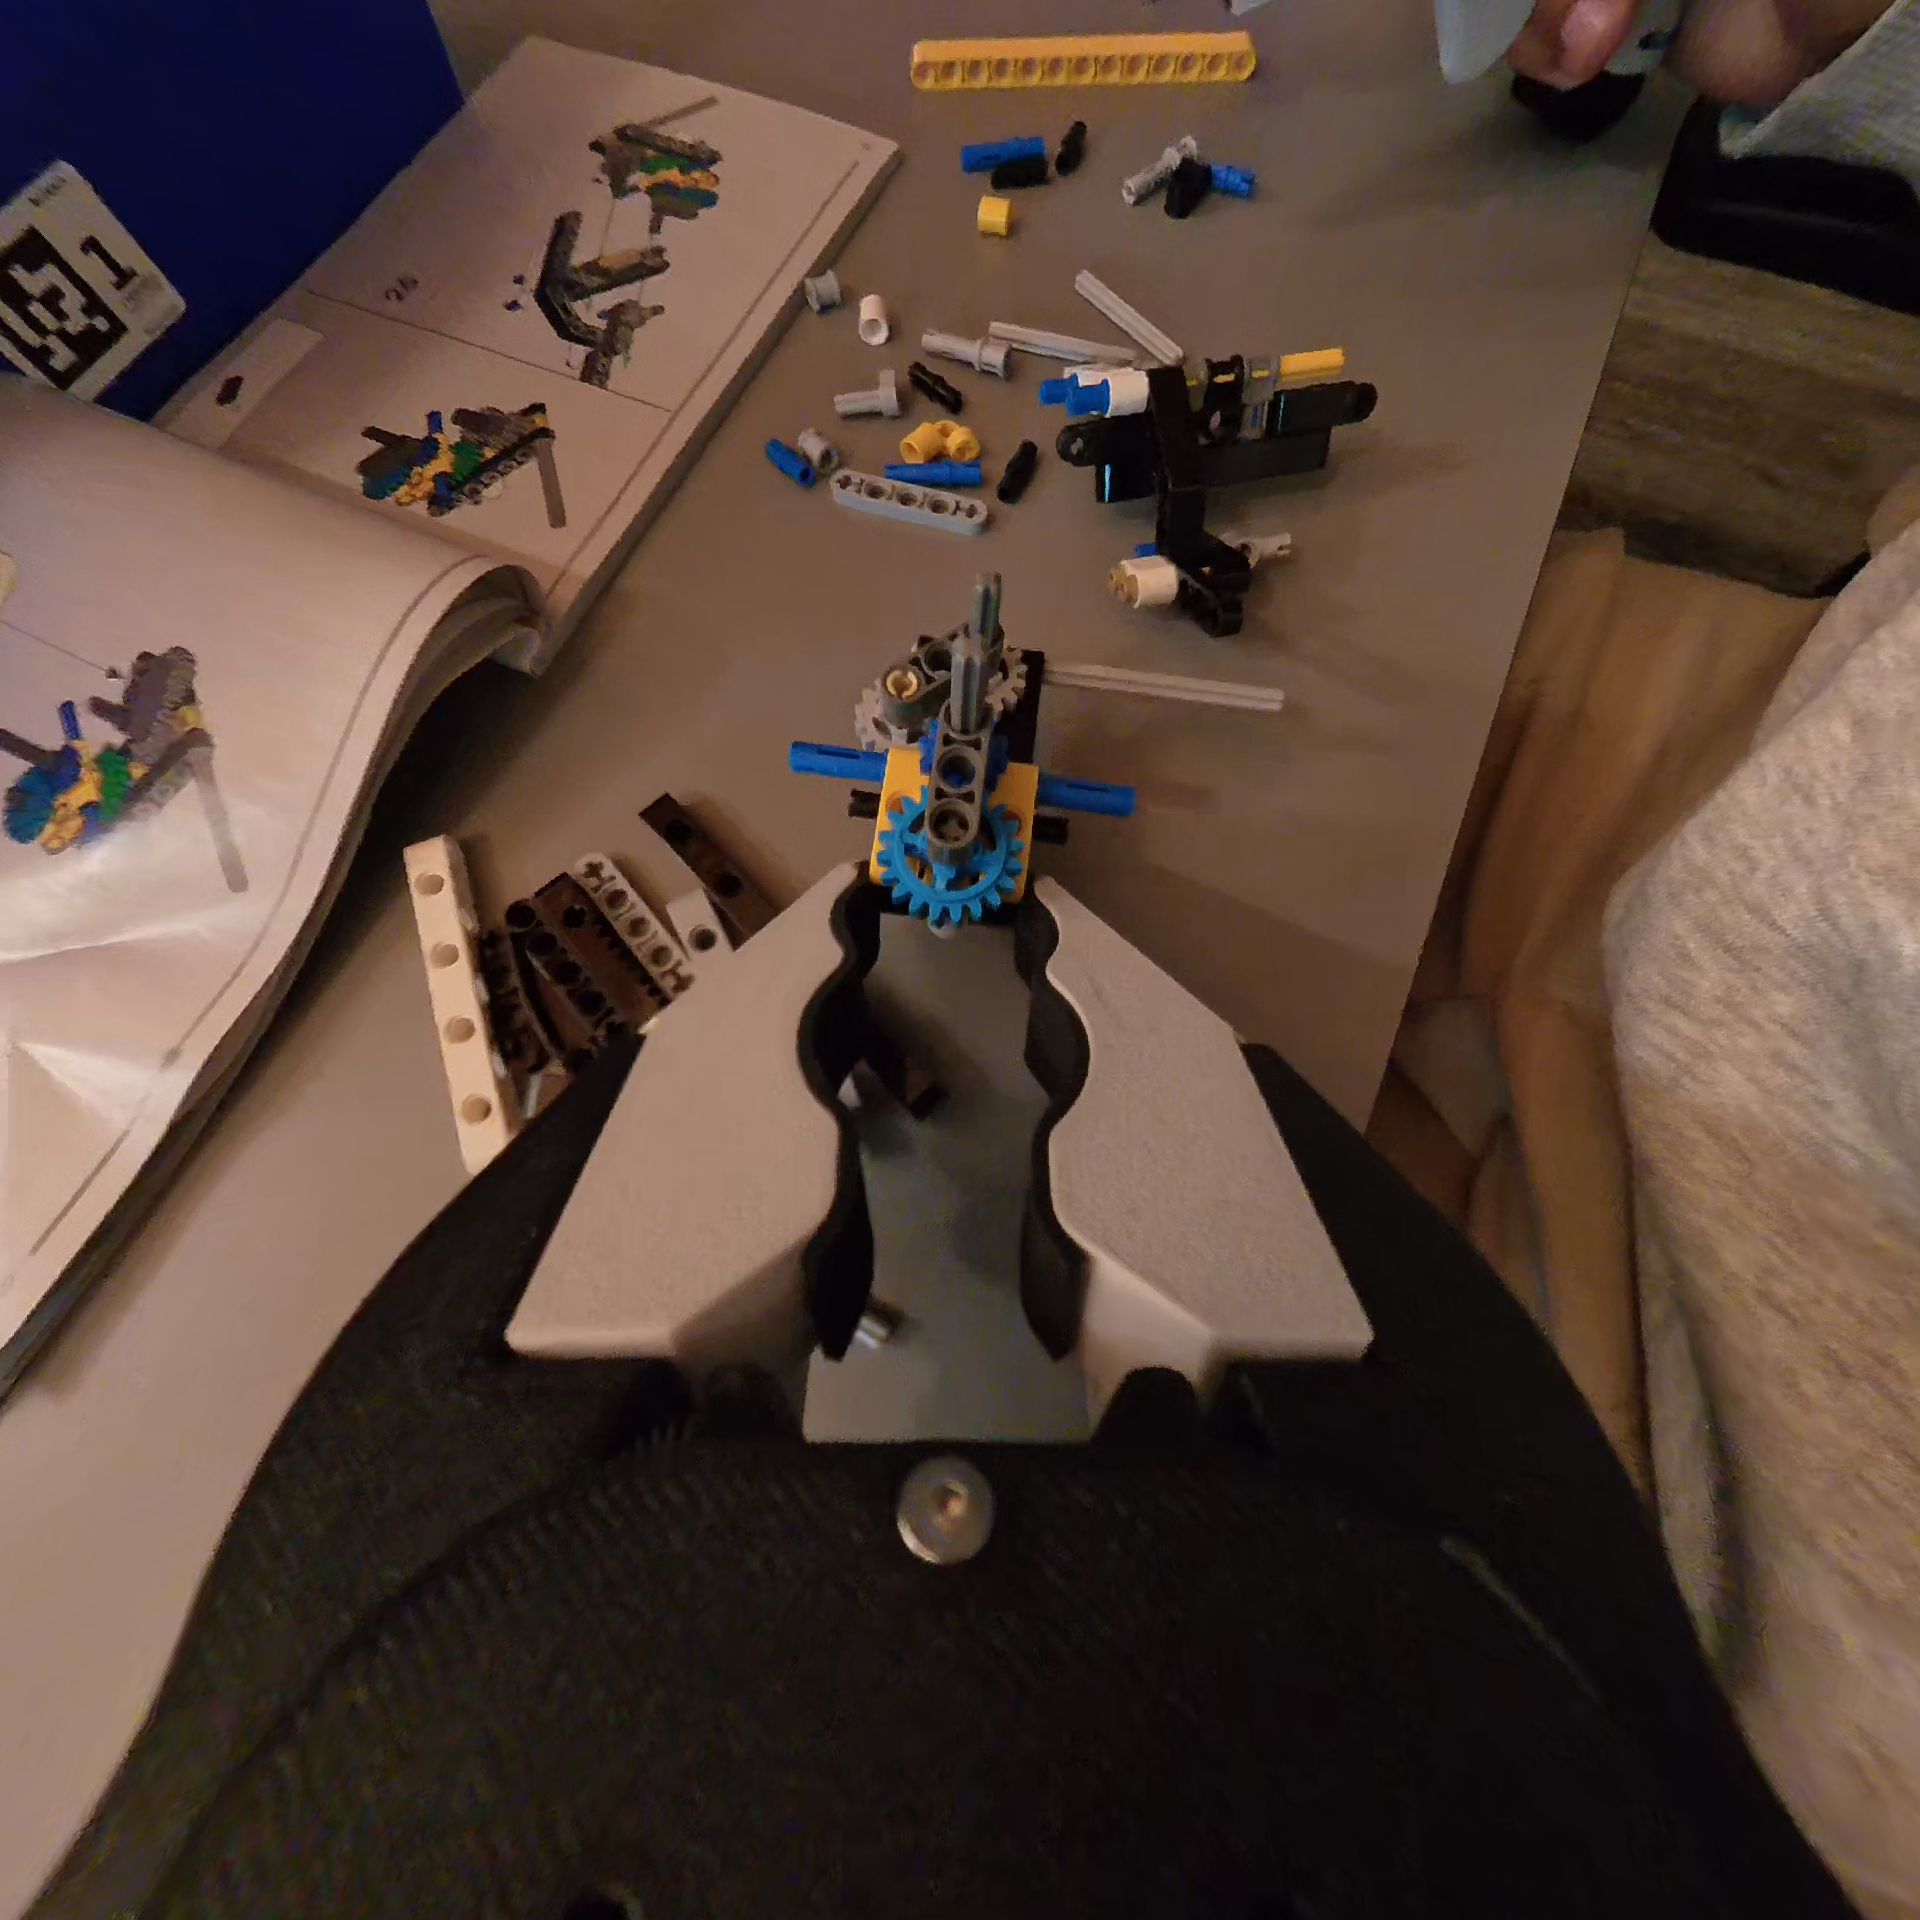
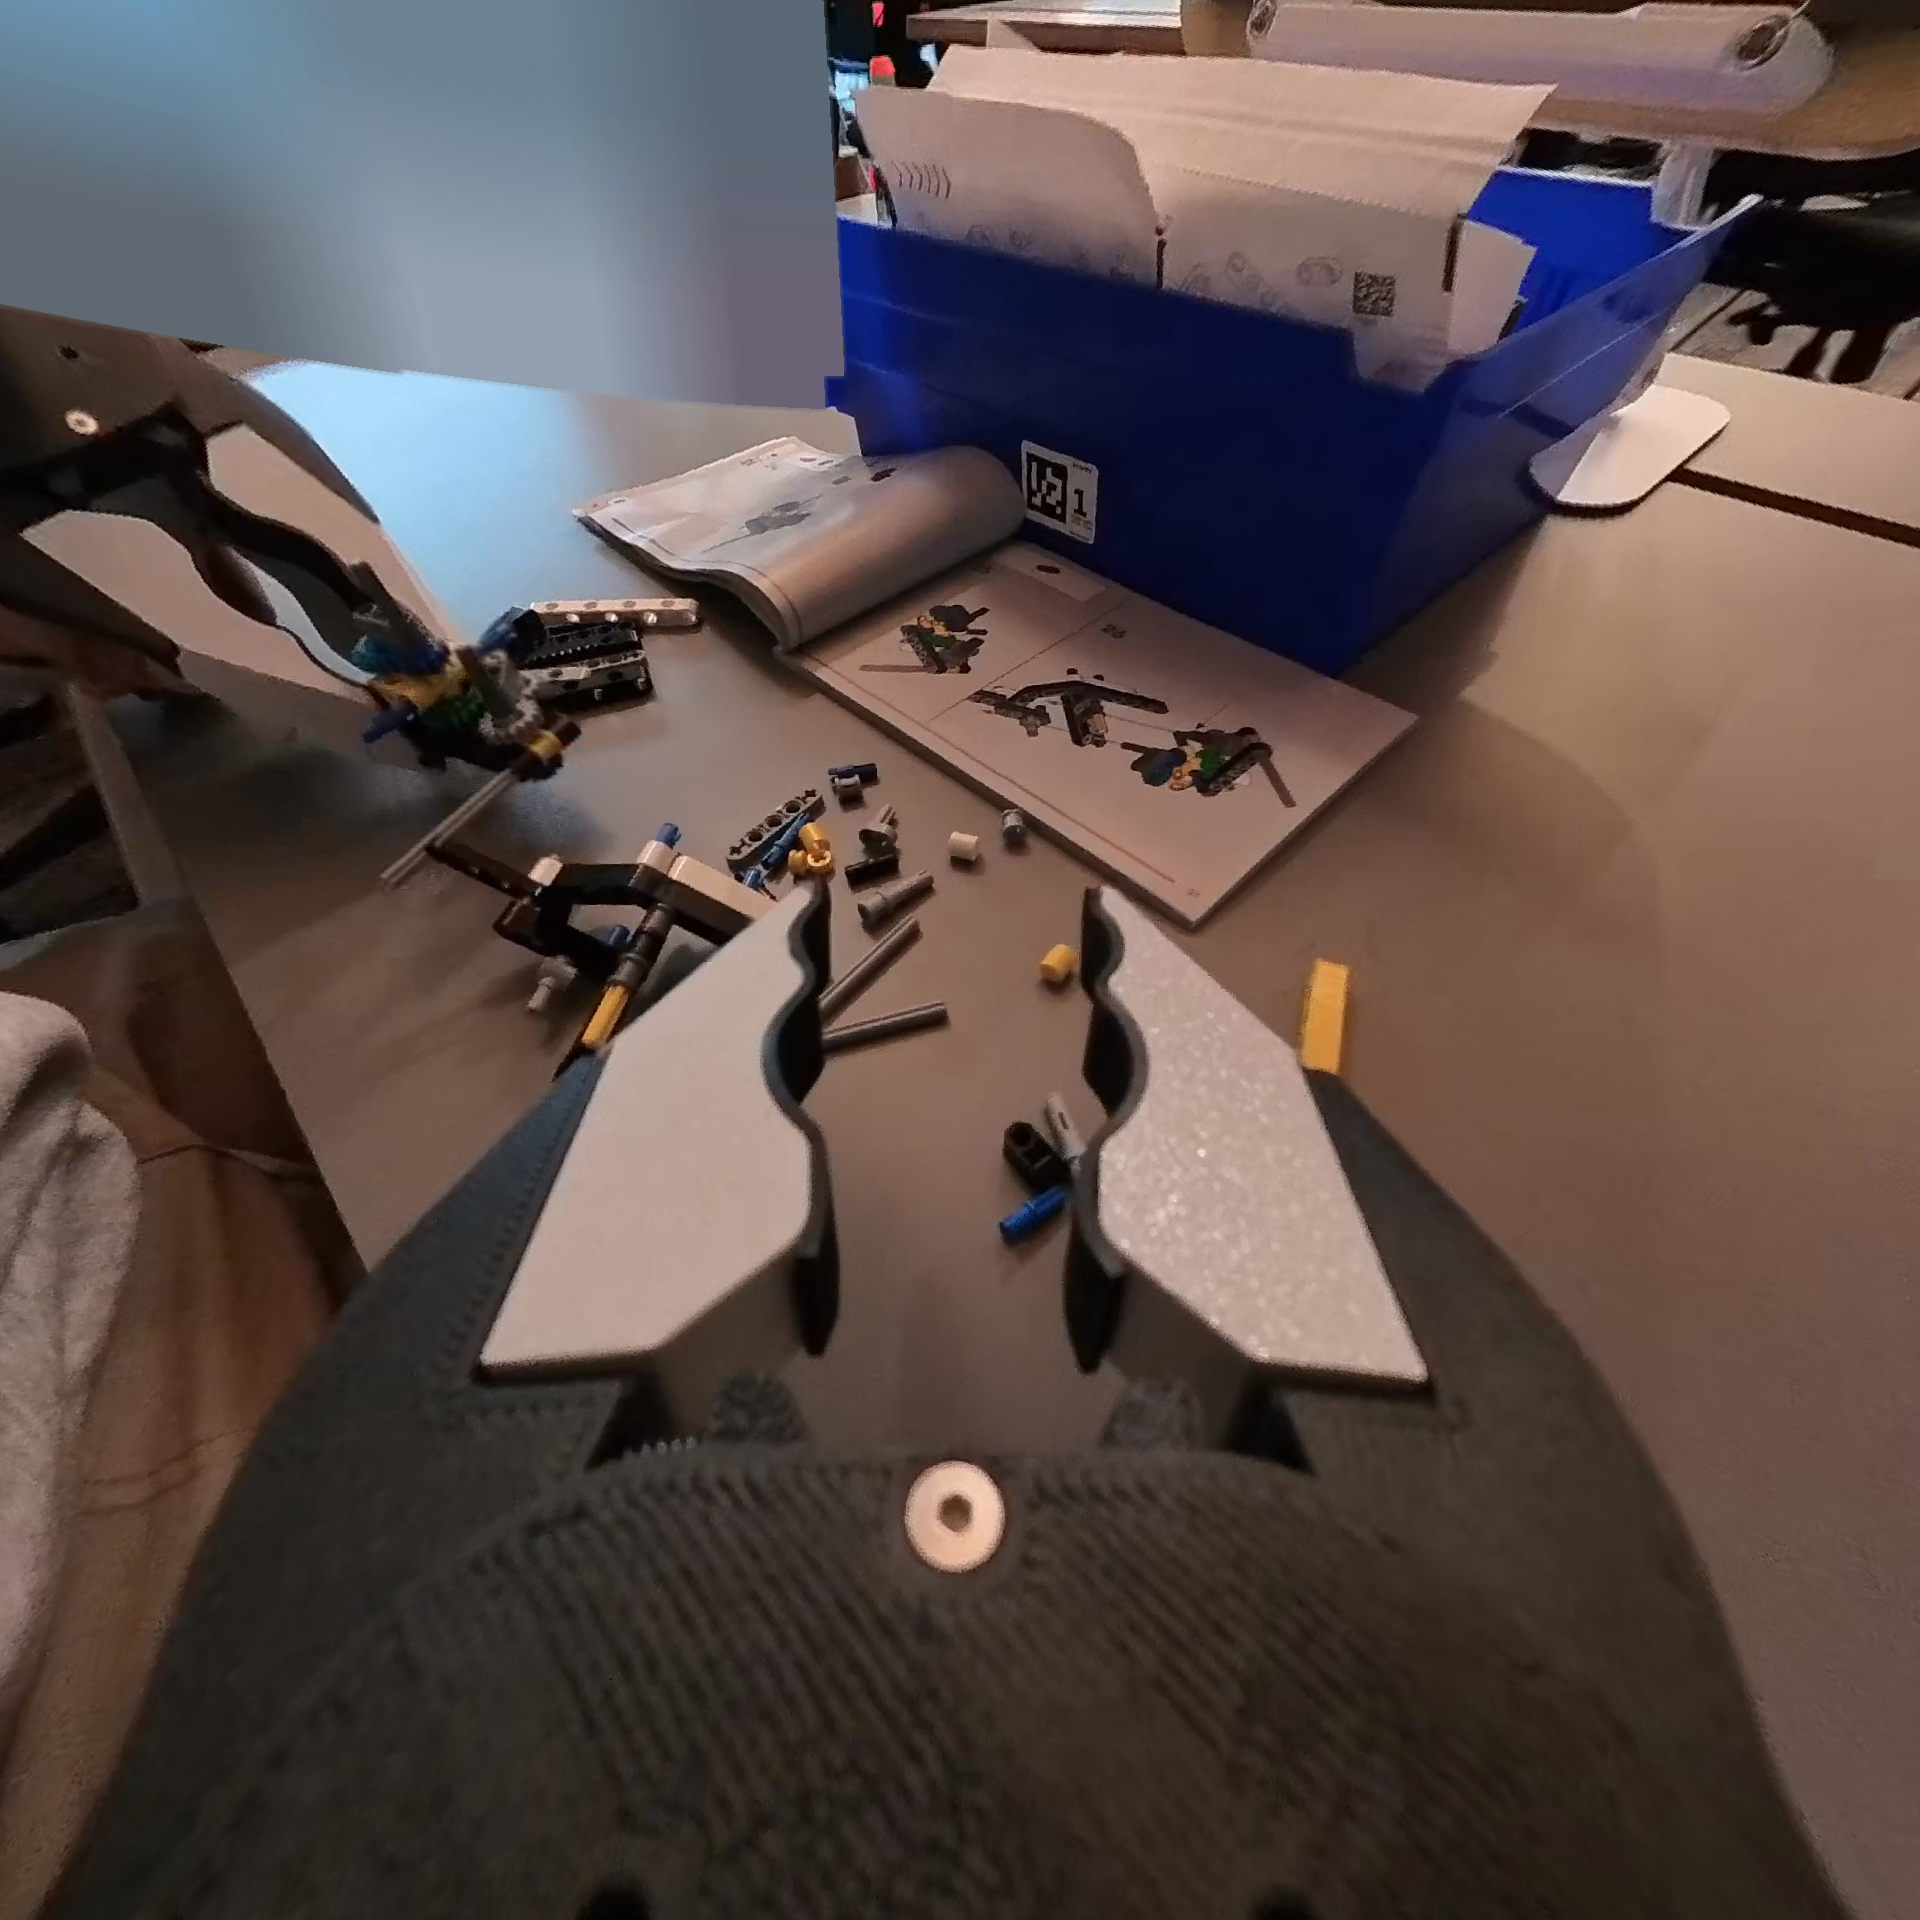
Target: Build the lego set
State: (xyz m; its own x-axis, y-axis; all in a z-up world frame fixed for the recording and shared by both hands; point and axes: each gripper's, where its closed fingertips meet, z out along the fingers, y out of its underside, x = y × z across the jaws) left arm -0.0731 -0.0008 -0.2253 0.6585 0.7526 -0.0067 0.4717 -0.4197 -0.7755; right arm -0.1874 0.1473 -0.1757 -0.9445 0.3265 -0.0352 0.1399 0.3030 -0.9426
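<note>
At the upper right of the right wrist view a blue bin (image 2: 1195,436) sits on the grey table (image 2: 1558,935), holding an opened white cardboard box (image 2: 1174,177) with its flaps up; what lies inside that box cannot be seen. An open instruction booklet (image 2: 1049,717) lies against the bin's front.

The left gripper (image 1: 948,902) is clamped on a small lego assembly (image 1: 951,790) at centre frame of the left wrist view — a yellow block with a blue gear (image 1: 948,857) facing the camera. Its grey axle (image 1: 982,644) runs up the frame, away from the fingers, while blue pins stick out left and right. The right wrist view shows it held above the table at mid-left.

The right gripper (image 2: 956,925) hovers with its jaws moderately apart, holding nothing, over loose pins and axles. A black sub-assembly (image 1: 1205,447) lies at the upper right of the left wrist view, a long yellow beam (image 1: 1081,60) crosswise along the top edge — and stacked beams (image 1: 551,966) lie at mid-left.
</note>
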